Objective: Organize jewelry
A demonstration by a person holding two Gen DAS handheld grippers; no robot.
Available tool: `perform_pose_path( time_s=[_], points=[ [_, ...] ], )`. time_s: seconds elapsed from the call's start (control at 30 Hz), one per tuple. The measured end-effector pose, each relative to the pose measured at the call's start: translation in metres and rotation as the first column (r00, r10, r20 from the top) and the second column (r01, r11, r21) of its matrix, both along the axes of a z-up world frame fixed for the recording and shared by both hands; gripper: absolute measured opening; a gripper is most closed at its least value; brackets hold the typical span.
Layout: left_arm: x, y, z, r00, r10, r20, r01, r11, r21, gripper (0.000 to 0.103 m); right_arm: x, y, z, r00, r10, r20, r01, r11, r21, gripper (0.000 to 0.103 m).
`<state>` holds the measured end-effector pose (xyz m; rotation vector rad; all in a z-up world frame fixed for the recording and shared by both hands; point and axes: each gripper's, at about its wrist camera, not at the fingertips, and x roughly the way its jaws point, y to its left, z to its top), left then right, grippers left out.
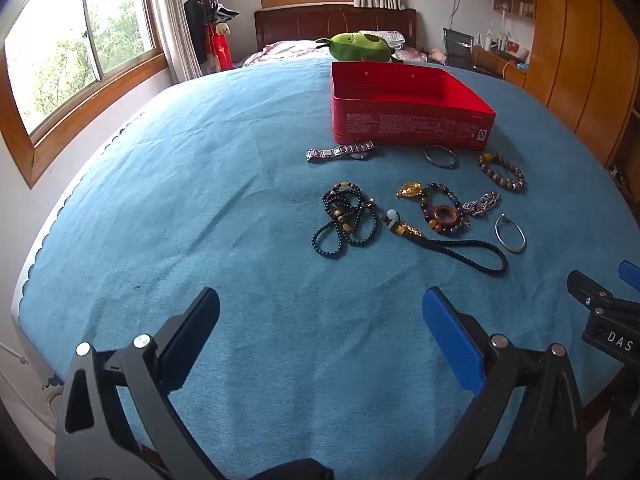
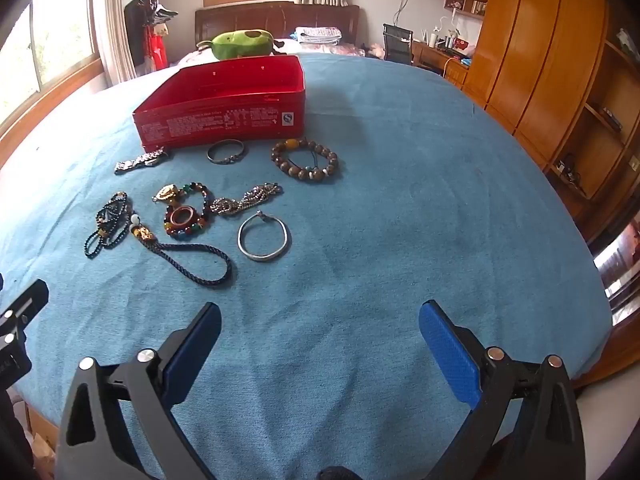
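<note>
Eight jewelry pieces scattered on blue cloth — beaded, metallic, before red tin

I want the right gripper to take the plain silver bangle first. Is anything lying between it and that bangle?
Nothing visible does. The right gripper is open over bare blue cloth, and the silver bangle lies apart from the other pieces; the braided cord lies to its left.

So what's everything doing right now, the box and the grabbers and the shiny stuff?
Red metal box: open, looks empty.
Left gripper: open, holding nothing.
Right gripper: open, holding nothing.
Plain silver bangle: flat on blue cloth.
Brown wooden bead bracelet: flat, outside box.
</note>
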<state>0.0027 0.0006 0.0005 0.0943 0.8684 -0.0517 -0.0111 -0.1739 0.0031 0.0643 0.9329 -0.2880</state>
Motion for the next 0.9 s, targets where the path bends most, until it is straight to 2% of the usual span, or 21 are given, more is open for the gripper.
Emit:
perform_pose_path(
  time_s=[0.9],
  points=[
    [-0.0027, 0.0007, -0.002, 1.0, 0.003, 0.0, -0.003, 1.0, 0.003, 0.1, -0.0002, 0.0023, 0.0, 1.0, 0.003, 0.0, -0.003, 1.0, -0.001, 0.099]
  ],
)
